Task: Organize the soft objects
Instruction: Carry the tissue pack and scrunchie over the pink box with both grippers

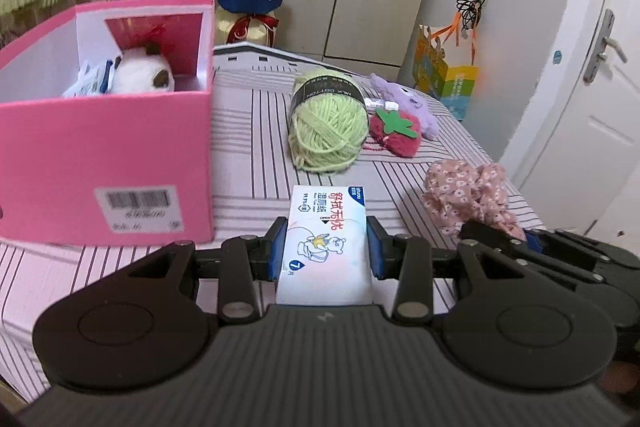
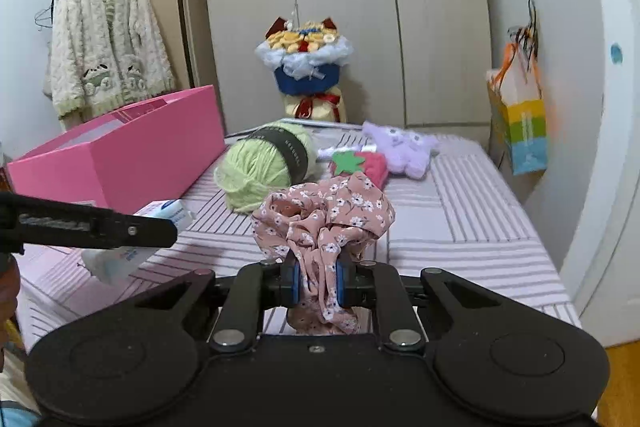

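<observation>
Left hand-held gripper [image 1: 326,247] clamped on a flat, smooth pack of wet wipes [image 1: 326,239], blue pads pressed to its two long sides, pack held low over the striped bed [image 1: 248,131] and just right of the pink box [image 1: 108,163]. Right hand-held gripper [image 2: 316,285] pinched narrow on a bunched, crinkly pink floral cloth [image 2: 324,215], loose folds puffing out above the pads. Box stiff and square-edged, open on top, its near corner close to the left gripper; inside, a fluffy white plush toy [image 1: 140,71] against the far wall, with something blue and white beside it, hard to make out. Beyond the pack, a round ball of light green yarn [image 1: 328,131] with a dark paper band, touching or nearly touching a fuzzy red strawberry toy [image 1: 396,133] with a felt green leaf; a soft lilac plush [image 1: 412,103] just behind that. Open strip of bedspread between box and yarn, and more bare cover on the right toward the bed edge, seen from the right wrist. At the far end, a wrapped bouquet [image 2: 306,67] before the wardrobe doors [image 2: 344,7]; a striped paper bag [image 2: 522,123] hanging on the right wall.
</observation>
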`<action>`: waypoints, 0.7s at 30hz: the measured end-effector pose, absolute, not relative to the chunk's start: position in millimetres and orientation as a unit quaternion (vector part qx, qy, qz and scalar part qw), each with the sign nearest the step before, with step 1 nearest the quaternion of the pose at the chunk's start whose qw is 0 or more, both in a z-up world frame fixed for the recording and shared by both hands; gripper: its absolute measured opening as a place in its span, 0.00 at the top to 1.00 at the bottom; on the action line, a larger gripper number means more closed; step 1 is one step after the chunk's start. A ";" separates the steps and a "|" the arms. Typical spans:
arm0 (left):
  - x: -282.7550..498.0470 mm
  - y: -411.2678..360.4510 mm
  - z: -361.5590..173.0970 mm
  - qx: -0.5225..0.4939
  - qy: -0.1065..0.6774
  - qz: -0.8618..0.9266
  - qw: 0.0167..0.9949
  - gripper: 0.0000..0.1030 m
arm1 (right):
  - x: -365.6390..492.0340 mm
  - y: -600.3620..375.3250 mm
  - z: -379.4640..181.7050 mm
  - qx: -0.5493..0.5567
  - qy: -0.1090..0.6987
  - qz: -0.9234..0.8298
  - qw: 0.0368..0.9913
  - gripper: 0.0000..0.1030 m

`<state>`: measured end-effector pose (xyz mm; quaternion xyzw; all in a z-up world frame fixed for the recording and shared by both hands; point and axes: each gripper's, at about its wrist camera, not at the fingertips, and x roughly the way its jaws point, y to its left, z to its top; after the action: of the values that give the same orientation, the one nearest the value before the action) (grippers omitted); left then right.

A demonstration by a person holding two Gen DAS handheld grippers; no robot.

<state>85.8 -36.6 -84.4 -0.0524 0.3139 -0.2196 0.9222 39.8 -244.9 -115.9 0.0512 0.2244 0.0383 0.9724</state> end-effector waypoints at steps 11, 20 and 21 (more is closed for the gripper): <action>65.9 -12.4 -69.6 -0.062 0.329 -0.259 0.906 0.63 | 19.4 -247.5 -85.9 0.019 0.279 0.140 0.950 0.82; 56.2 13.2 -31.3 -0.060 0.313 -0.303 0.898 0.63 | 13.8 -221.3 -43.4 -0.001 0.260 0.206 0.943 0.82; 54.6 17.4 -24.9 -0.055 0.304 -0.302 0.902 0.63 | 14.8 -217.1 -38.9 -0.003 0.256 0.211 0.943 0.82</action>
<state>54.6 17.4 -24.9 -0.0548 0.3043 -0.3023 0.9017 14.8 -217.1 -38.9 -0.0034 0.2564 0.2114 0.9431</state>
